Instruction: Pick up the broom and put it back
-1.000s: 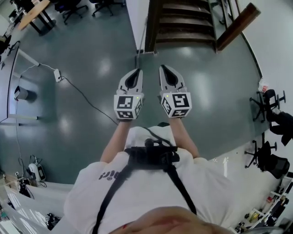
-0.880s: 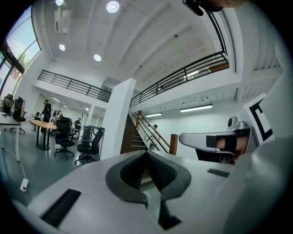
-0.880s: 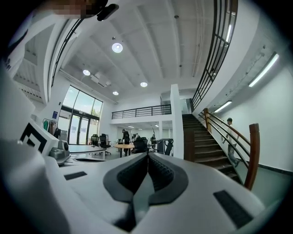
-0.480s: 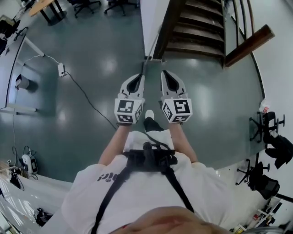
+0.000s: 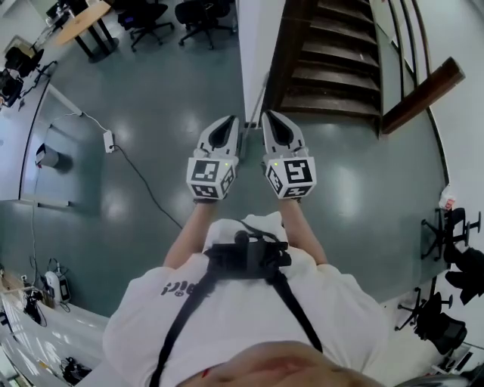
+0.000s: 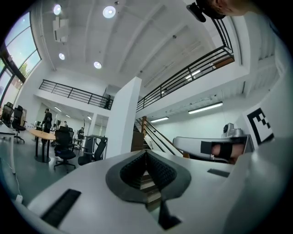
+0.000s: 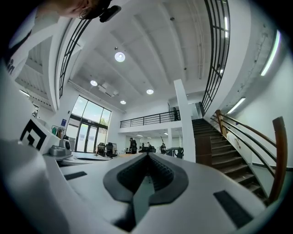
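Note:
A thin pole (image 5: pixel 258 100), seemingly the broom's handle, leans by the foot of the white pillar (image 5: pixel 259 30) beside the wooden stairs (image 5: pixel 329 64); its head is hidden. My left gripper (image 5: pixel 228 119) and right gripper (image 5: pixel 271 114) are held side by side at chest height and point level toward it, short of it. Both are shut with nothing in them. The left gripper view shows its jaw tips (image 6: pixel 146 152) meeting in front of the stairs. The right gripper's tips (image 7: pixel 147 154) meet too.
A wooden handrail (image 5: pixel 423 89) slants at the right of the stairs. A cable (image 5: pixel 144 175) and a power strip (image 5: pixel 108 140) lie on the grey floor to the left. Office chairs (image 5: pixel 198 15) and a desk (image 5: pixel 82 19) stand far left; more chairs (image 5: pixel 454 227) stand at right.
The person has walked toward the stairs, so the pillar, the stairs and the leaning pole have come nearer. Both grippers stayed shut and side by side.

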